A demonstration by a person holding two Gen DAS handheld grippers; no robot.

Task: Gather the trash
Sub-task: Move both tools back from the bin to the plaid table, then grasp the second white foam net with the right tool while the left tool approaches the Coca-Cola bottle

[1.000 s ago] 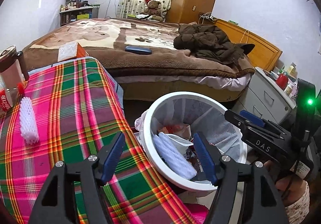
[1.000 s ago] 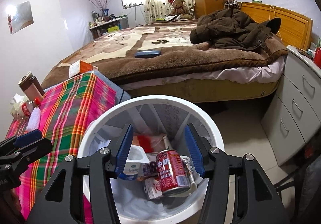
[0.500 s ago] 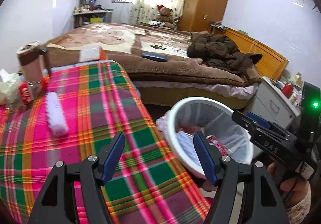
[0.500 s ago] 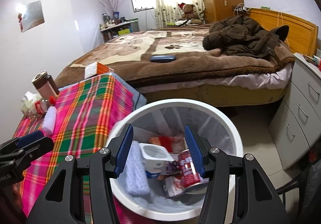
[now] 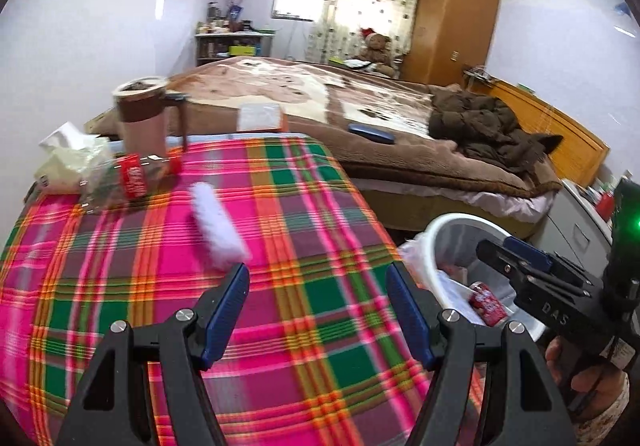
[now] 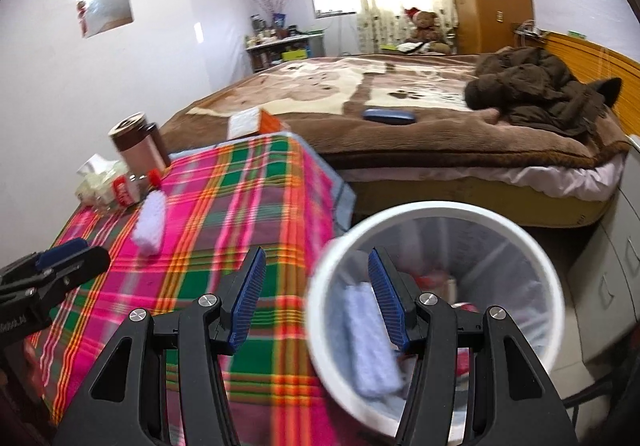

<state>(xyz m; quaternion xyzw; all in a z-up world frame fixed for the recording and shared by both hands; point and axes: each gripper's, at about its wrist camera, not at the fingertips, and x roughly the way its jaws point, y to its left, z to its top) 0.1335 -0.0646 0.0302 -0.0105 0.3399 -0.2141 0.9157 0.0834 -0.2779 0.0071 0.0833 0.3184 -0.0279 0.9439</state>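
My left tongs stand apart with nothing between them, their ribbed blue pads hanging over the plaid tablecloth, a woven check of pink, green and orange that looks soft and slightly creased. Just ahead of the left-hand pad lies a white foam sleeve, a long knobbly tube lying flat on the cloth. Further ahead and to the left sit a clear plastic bottle on its side with a red label and red cap, a crumpled pale tissue pack touching it, and behind them an upright brown and pink mug with a dark handle.

My right tongs are also apart and empty. Their left pad hangs over the edge of the cloth, their right pad over the white waste bin, a round plastic tub with a smooth thick rim and a thin translucent liner. Inside it, below the right pad, lies a pale blue padded sheet, and in the left view a red drinks can shows among the rubbish. Beyond both tongs spreads the bed under a fleecy brown blanket, with a rumpled dark jacket on it.
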